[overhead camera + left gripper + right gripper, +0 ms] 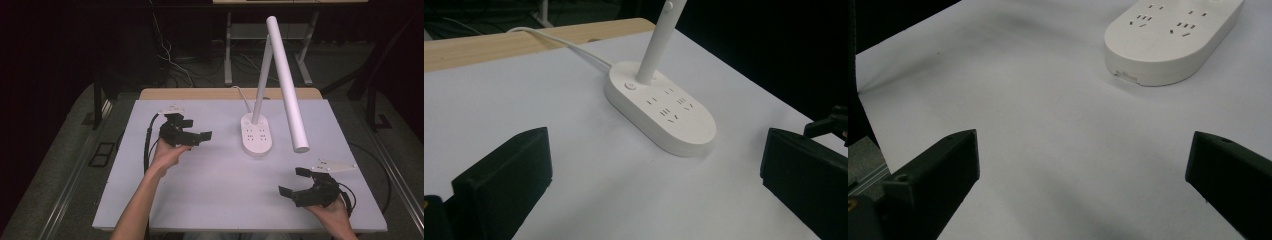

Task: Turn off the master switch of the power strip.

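One white table (210, 185) carries one white desk lamp (257, 134); its oval base sits just past the table's centre toward 1 o'clock, with one upright stem and one long tube head slanting down toward 4 o'clock, the tip hanging above the surface. The base top shows four groups of socket slots and one round button (629, 86) beside the stem. One white cord (564, 44) leaves the base toward 11 o'clock and runs over the wooden back edge. Two forearms enter from 6 o'clock. The left forearm reaches up the table at about 7 o'clock, the hand under the left gripper (196, 129), which lies level at 9 o'clock of the base and points at it, near but apart. Its jaws stand wide with nothing between them; the lamp base lies ahead of them in the left gripper view. The right hand rests at the near edge, 5 o'clock, holding the right gripper (294, 181) low and pointing toward 10 o'clock, jaws likewise spread wide and empty. Two grippers, each with one grey three-cornered plate.
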Motion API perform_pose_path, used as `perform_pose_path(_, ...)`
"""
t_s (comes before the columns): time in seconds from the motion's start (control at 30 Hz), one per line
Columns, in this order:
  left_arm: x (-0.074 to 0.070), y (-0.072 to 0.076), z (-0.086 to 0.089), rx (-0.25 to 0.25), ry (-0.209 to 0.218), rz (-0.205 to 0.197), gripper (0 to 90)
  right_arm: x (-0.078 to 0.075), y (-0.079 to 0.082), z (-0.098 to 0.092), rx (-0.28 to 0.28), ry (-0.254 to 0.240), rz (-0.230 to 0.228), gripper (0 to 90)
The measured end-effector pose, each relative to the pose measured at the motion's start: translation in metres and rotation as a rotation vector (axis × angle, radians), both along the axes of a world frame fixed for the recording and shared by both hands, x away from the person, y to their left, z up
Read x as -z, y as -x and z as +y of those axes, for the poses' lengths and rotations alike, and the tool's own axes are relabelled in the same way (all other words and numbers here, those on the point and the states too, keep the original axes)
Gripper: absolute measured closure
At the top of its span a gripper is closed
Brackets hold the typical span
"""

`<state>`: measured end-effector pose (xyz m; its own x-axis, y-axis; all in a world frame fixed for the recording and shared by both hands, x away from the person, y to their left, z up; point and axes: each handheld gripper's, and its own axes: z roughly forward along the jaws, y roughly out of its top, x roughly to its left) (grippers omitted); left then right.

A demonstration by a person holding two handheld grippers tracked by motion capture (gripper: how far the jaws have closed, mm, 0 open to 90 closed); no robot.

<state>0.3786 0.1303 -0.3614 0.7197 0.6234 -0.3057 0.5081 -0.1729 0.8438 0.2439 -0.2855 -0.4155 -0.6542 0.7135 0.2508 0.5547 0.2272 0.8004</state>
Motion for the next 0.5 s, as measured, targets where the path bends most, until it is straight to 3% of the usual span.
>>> perform_pose_path(0.5, 0.010, 0.047, 0.020, -0.018, -0.028, -0.053, 0.0, 0.000, 0.000, 0.000, 0.003, 0.003, 0.000, 0.4)
